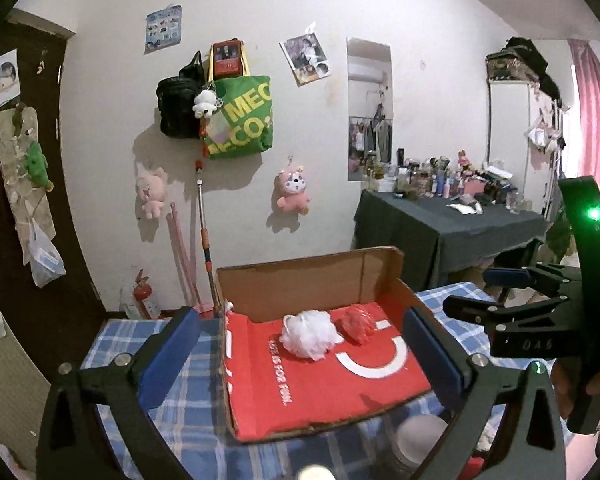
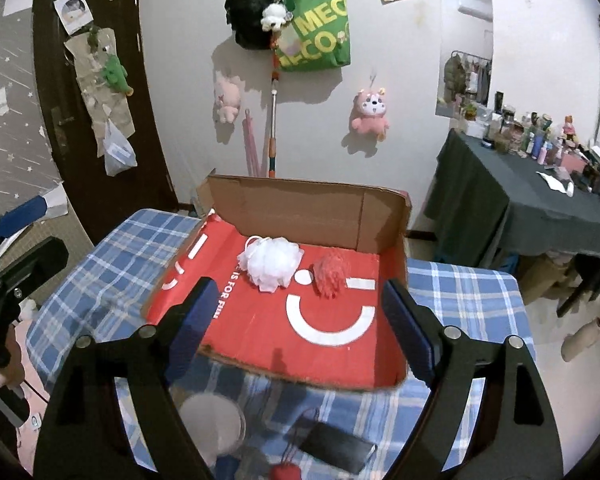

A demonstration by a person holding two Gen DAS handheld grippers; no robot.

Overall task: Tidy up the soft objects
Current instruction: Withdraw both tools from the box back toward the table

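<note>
A table with a blue plaid cloth (image 2: 466,292) carries the whole job. On it lies a flattened cardboard box (image 2: 300,208), red inner face up, with its back and right walls standing; it looks meant as the collecting tray, the walls keeping light things from rolling off. Both soft objects already sit inside near the back wall: a white mesh bath pouf (image 2: 270,262) and, just beside it on the right, a smaller red fluffy ball (image 2: 331,274). They are close, though whether they touch I cannot tell. On the near table edge lie a pale round lid (image 2: 212,426), a dark flat case (image 2: 336,446) and something small and red (image 2: 286,474), too blurred to name.

The left gripper (image 1: 300,350) and the right gripper (image 2: 300,318) hang above the near edge, pointing down toward the box, each with jaws spread wide and nothing between the pads. In my judgement the placing is done and both hands are clear of the box
</note>
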